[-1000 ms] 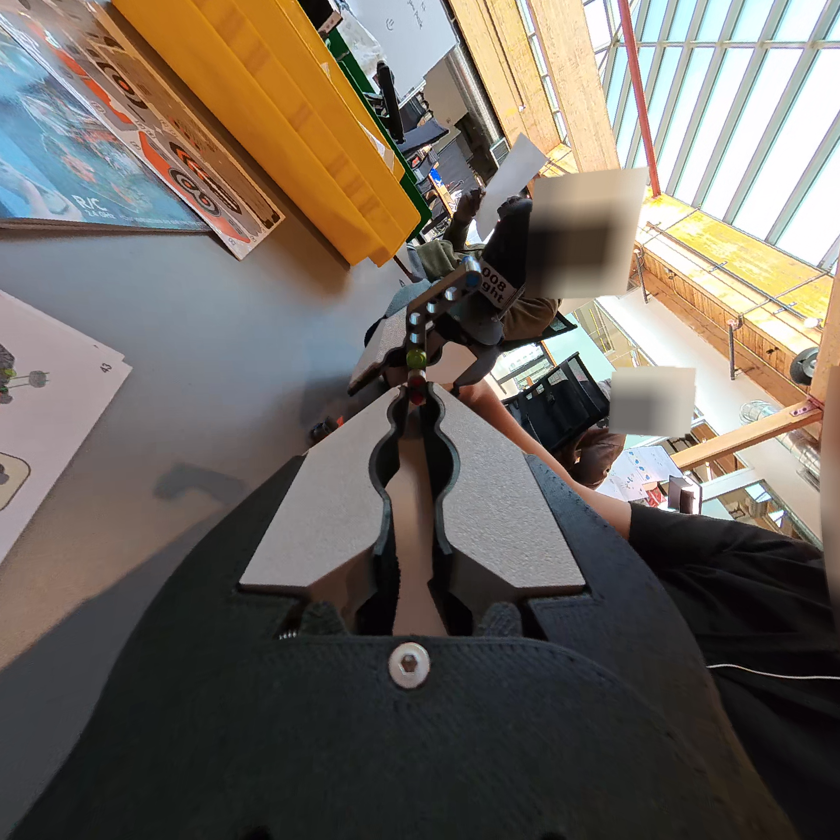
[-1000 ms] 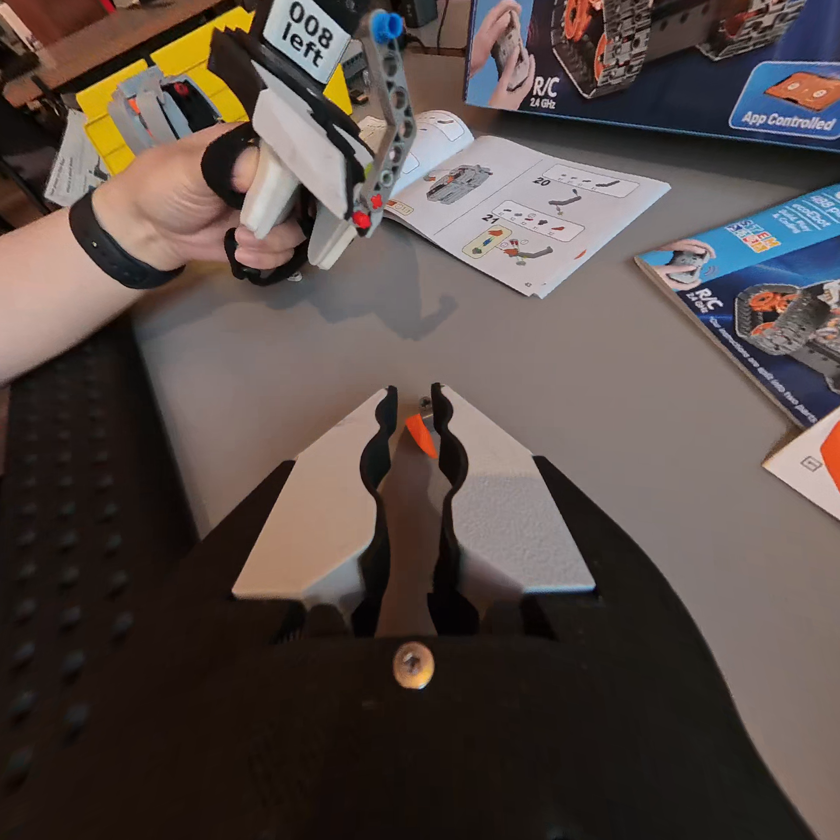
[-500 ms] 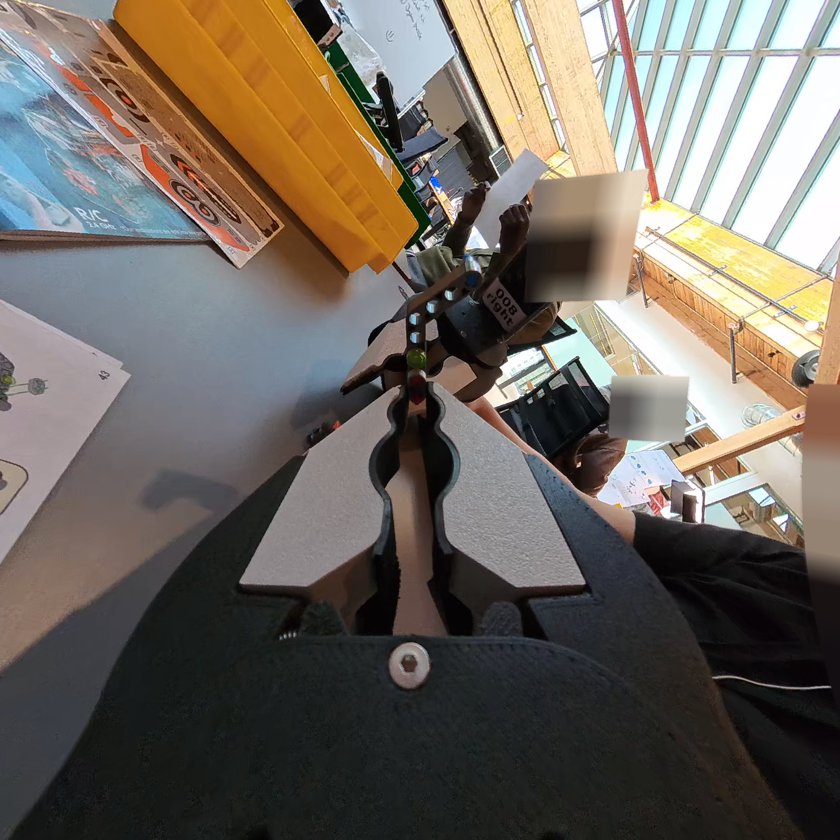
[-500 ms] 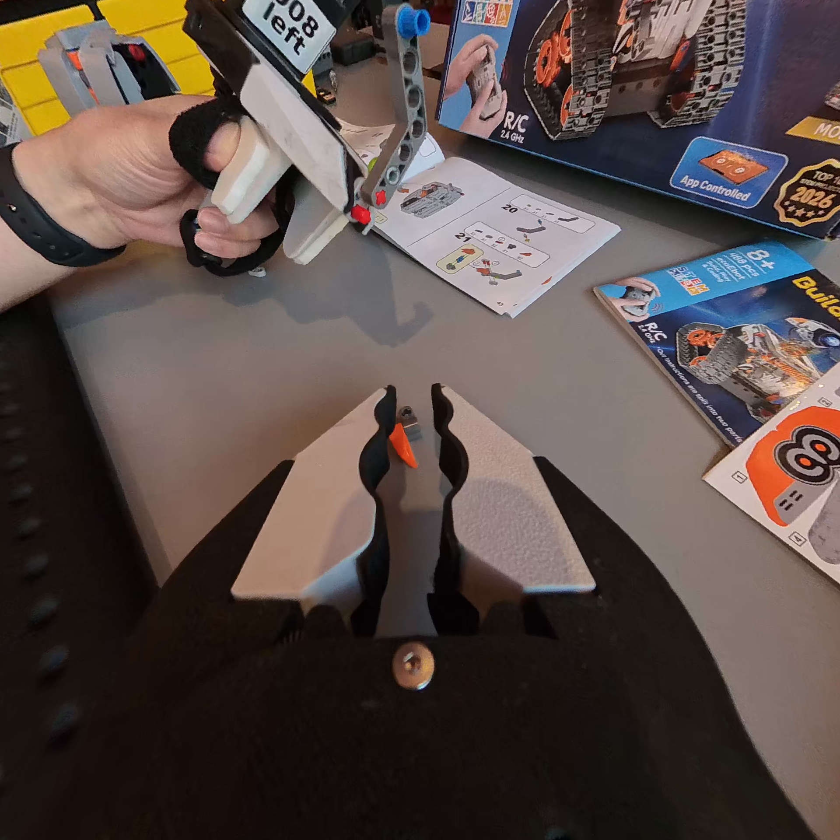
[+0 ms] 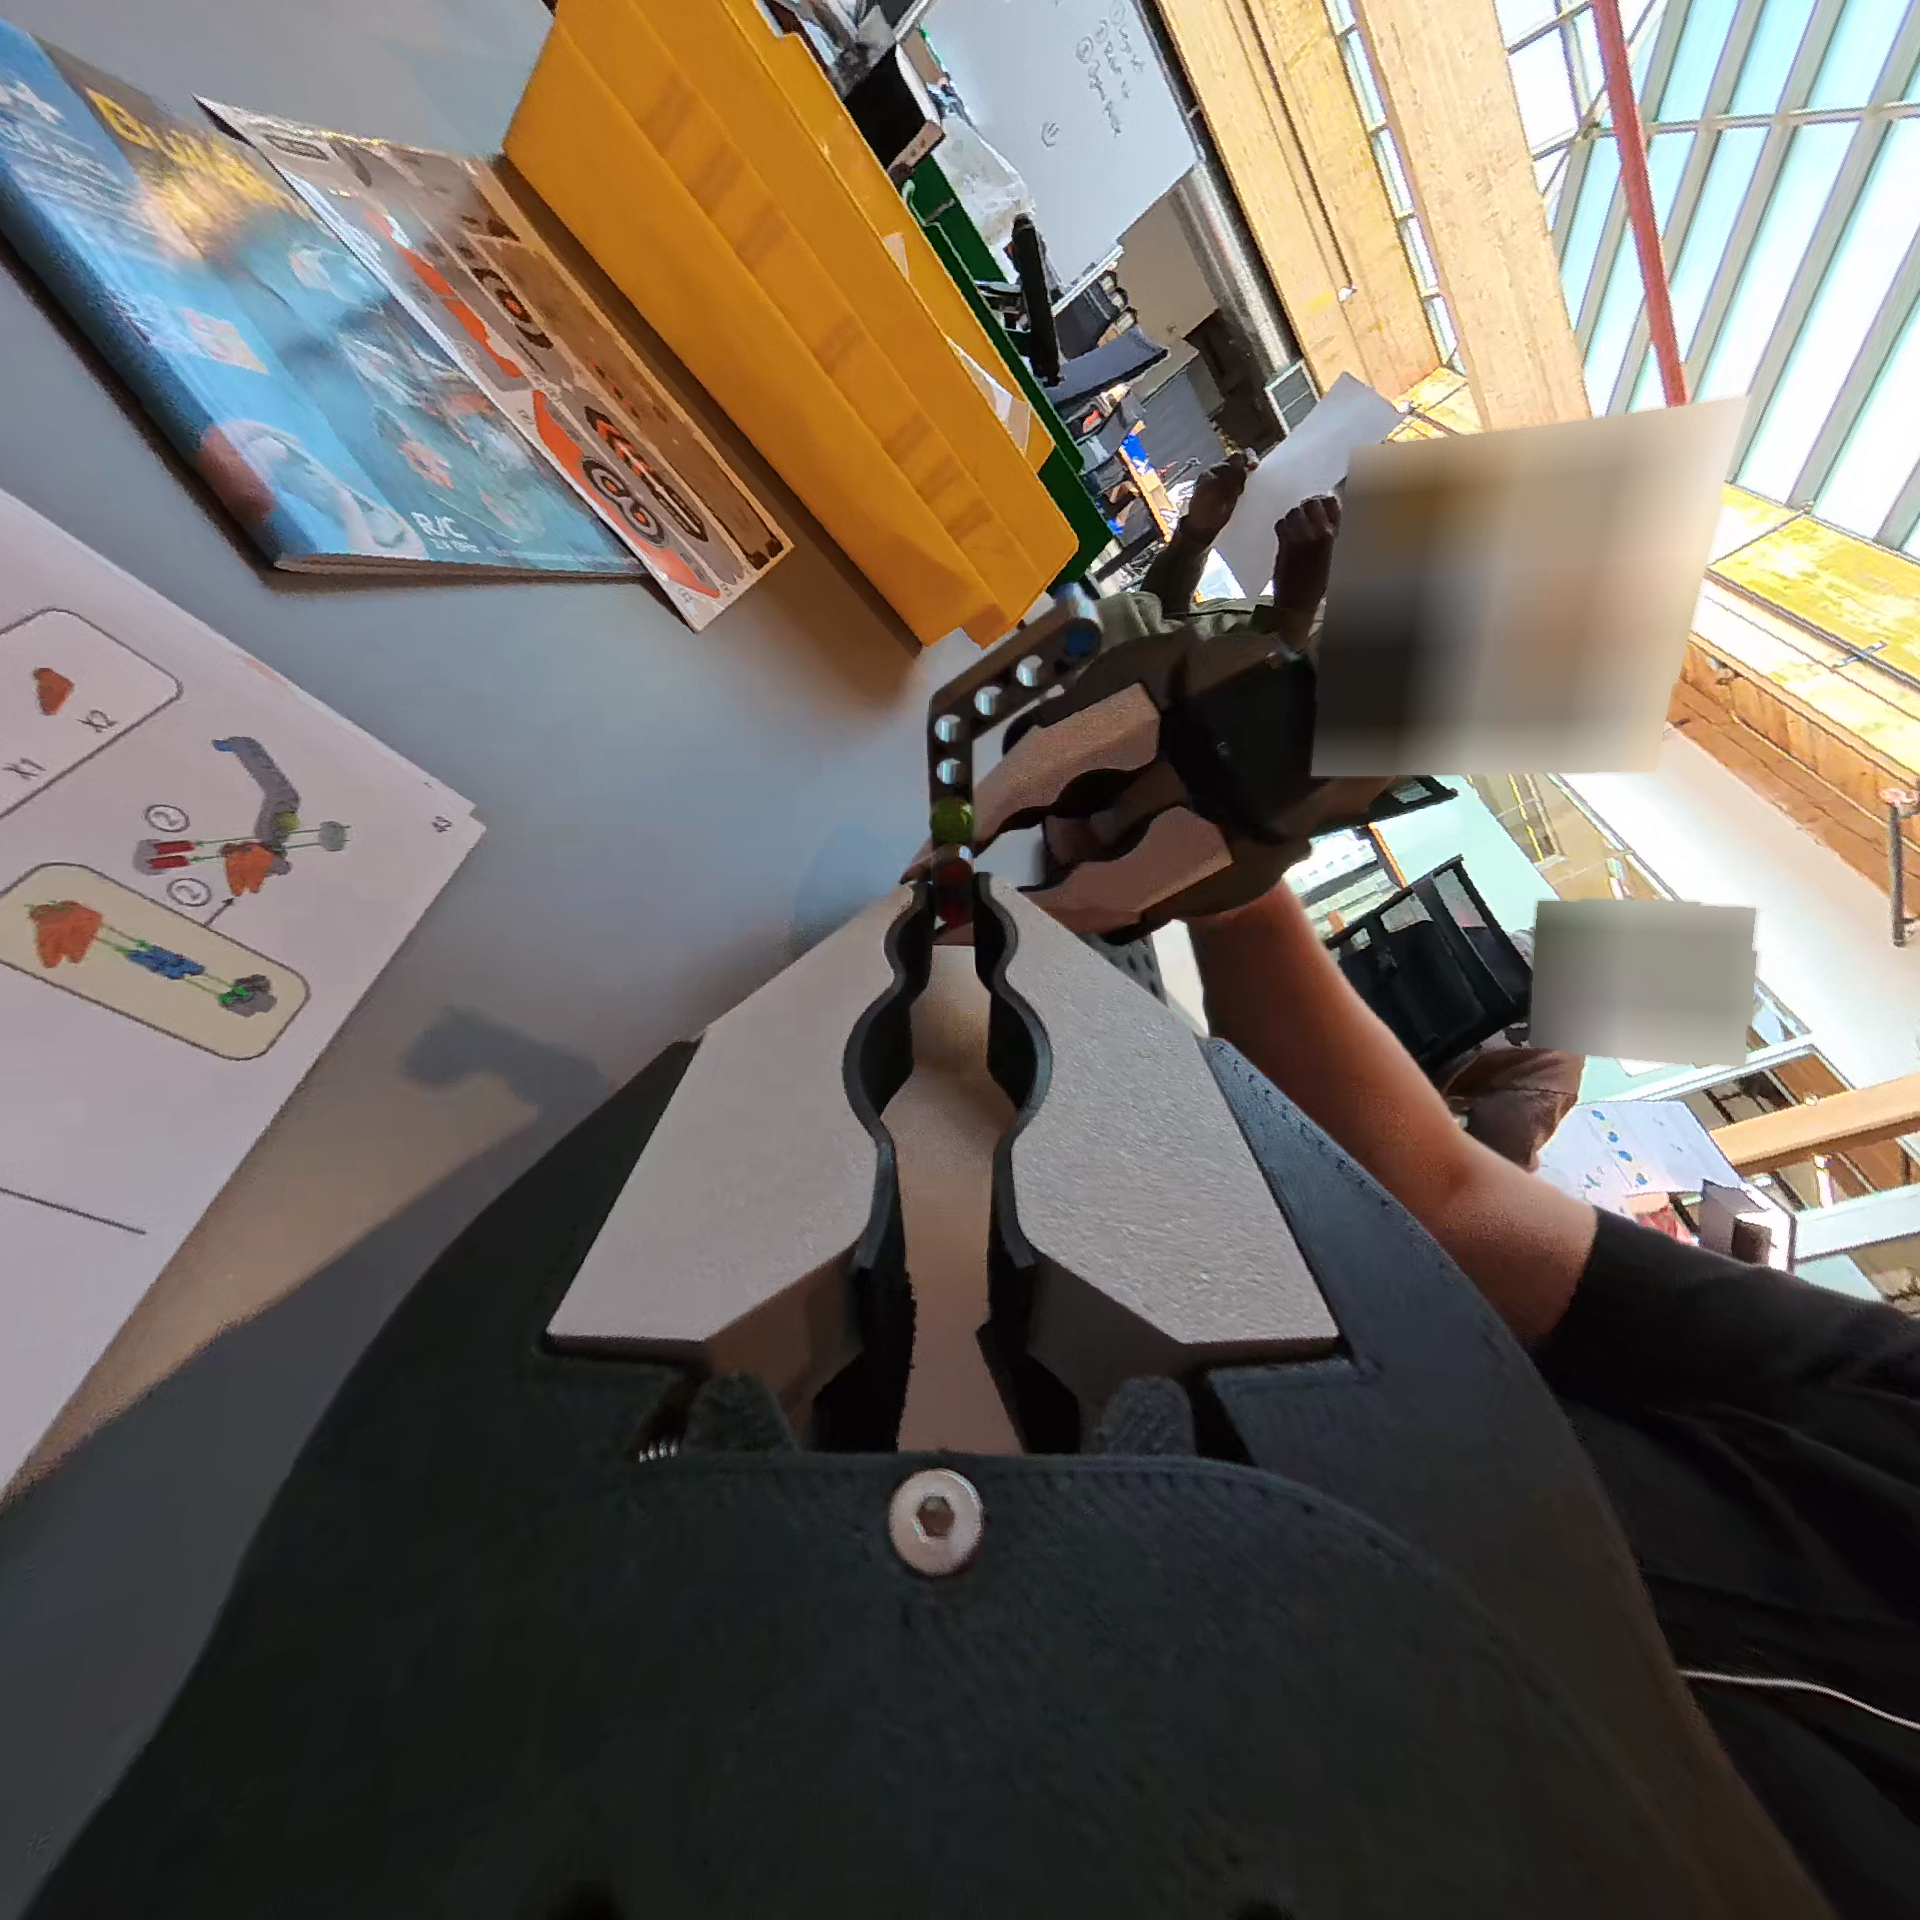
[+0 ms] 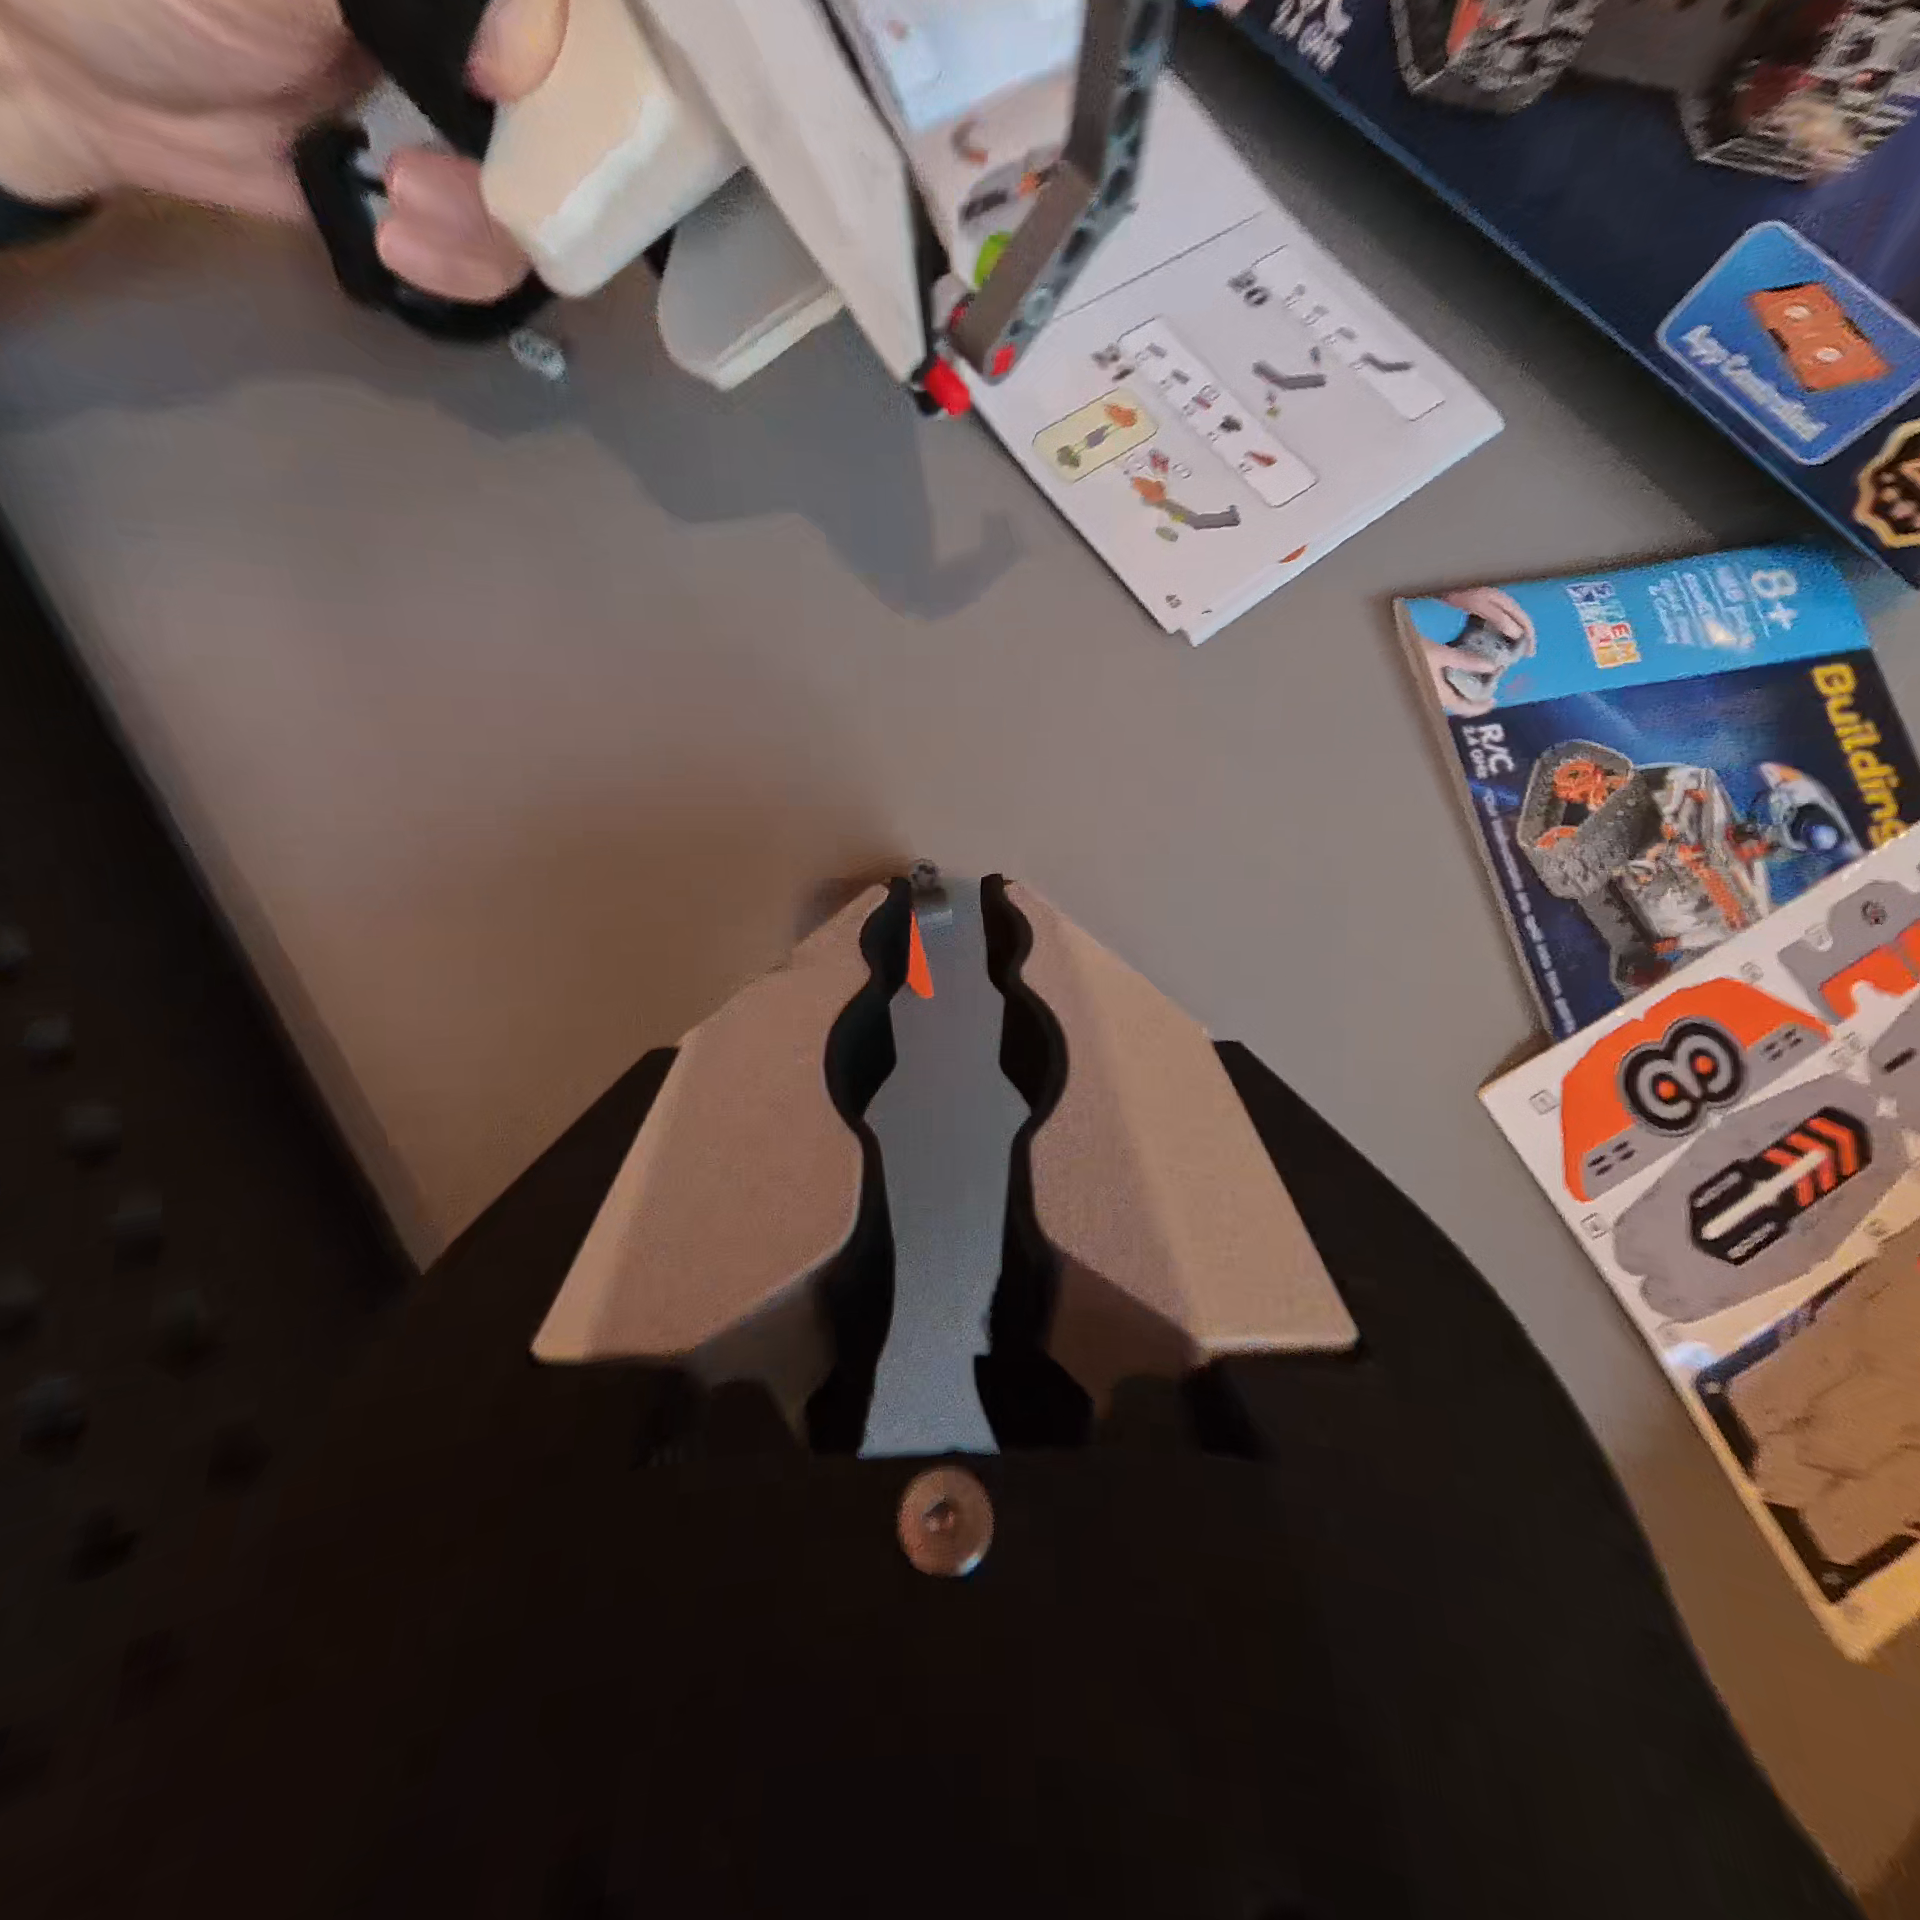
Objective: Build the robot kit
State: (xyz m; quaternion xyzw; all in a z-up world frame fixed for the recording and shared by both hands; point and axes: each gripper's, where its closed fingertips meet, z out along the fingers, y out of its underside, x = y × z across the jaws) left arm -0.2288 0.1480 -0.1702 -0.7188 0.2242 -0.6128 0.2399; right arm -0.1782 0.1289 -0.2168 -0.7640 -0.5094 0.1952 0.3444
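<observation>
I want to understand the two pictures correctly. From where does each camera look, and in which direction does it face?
Left wrist view: sits on the left gripper, faces level across the table to the right gripper; a forearm shows.
Right wrist view: sits on the right gripper, faces down at the table; a hand shows.
Shared: bent grey beam, open instruction booklet.

the open instruction booklet (image 6: 1226,416) lies on the table (image 6: 623,727), toward its far side in the right wrist view. the box (image 6: 1621,208) stands behind and to the right of it. nearer, at the right, lies a closed booklet (image 6: 1662,769), with a sticker sheet (image 6: 1745,1164) overlapping its near edge. in the left wrist view, bins (image 5: 790,312) stand just behind that sheet.
</observation>
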